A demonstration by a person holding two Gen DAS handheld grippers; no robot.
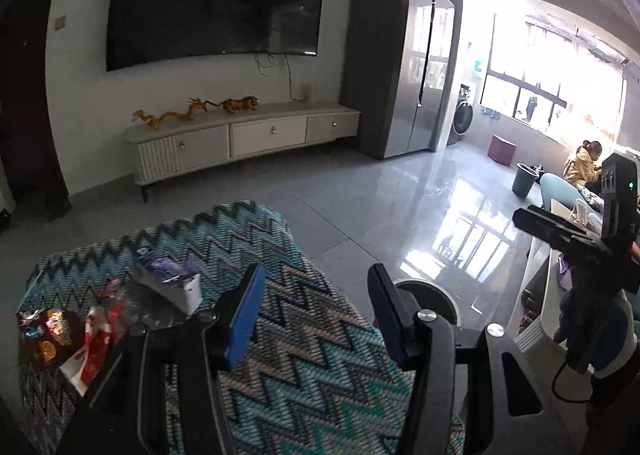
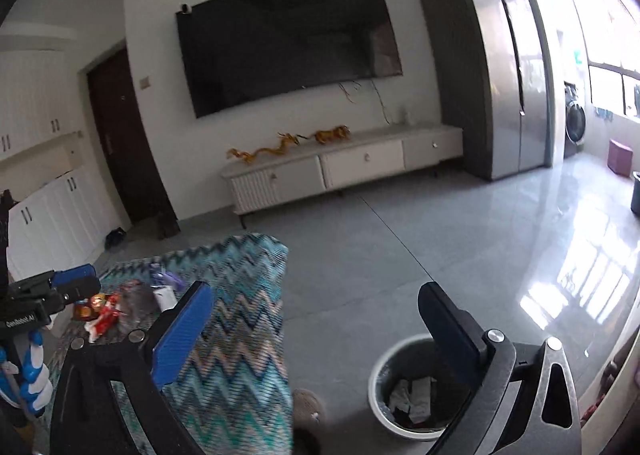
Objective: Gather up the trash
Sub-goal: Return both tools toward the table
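A: Trash on zigzag cloth: crumpled red wrapper (image 1: 94,339); dark snack packet (image 1: 48,331); white-purple carton (image 1: 172,279), tipped over.

B: Round bin (image 2: 378,375) on floor beside; crumpled papers (image 2: 412,395) inside, probably receipts.

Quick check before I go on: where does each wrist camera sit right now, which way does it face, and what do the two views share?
Left wrist: sits on the left gripper, empty, above the zigzag cloth; faces the TV; right gripper at far right.
Right wrist: sits on the right gripper, open and empty, above the trash bin; faces the same wall; left gripper and a gloved hand at left.
Shared: TV, cabinet, fridge, wrappers, bin.
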